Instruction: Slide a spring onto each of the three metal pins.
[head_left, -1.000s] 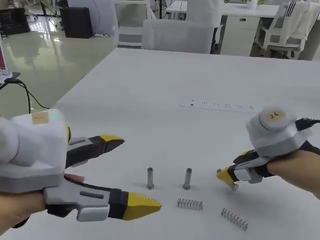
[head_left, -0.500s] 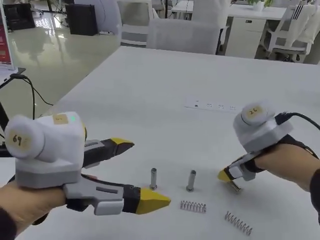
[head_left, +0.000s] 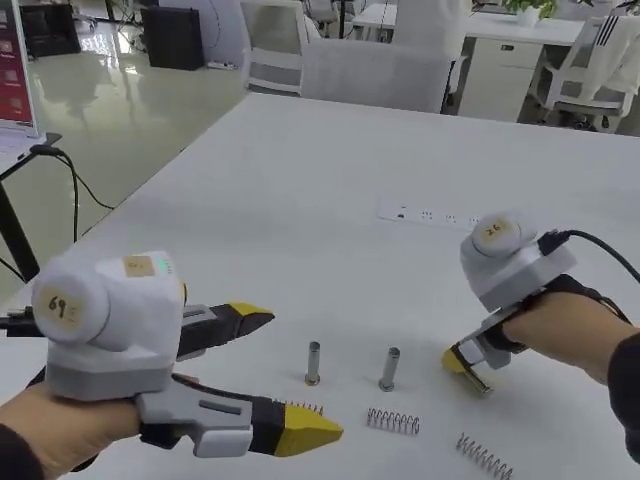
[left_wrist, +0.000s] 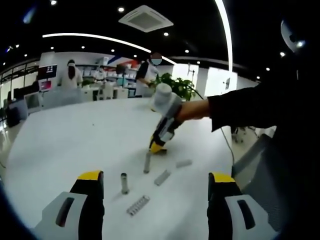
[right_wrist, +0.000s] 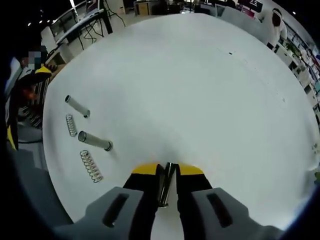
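Right gripper (right_wrist: 167, 170): still clenched on a short grey metal pin (right_wrist: 165, 187), held tilted, low over the white workbench (head_left: 300, 200).
Left gripper (left_wrist: 155, 177): jaws remain spread, empty.
Standing grey metal pins: first pin (head_left: 313, 362) and second pin (head_left: 389, 368), between the two grippers' tips, bare.
Coiled steel-wire spring (left_wrist: 138, 205): loose, just ahead of the left fingers; two more lie beyond it.
Change: almost none. The third pin is unplaced and no spring is fitted.

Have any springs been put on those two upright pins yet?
No, the left pin and right pin stand bare; a spring lies loose beside them.
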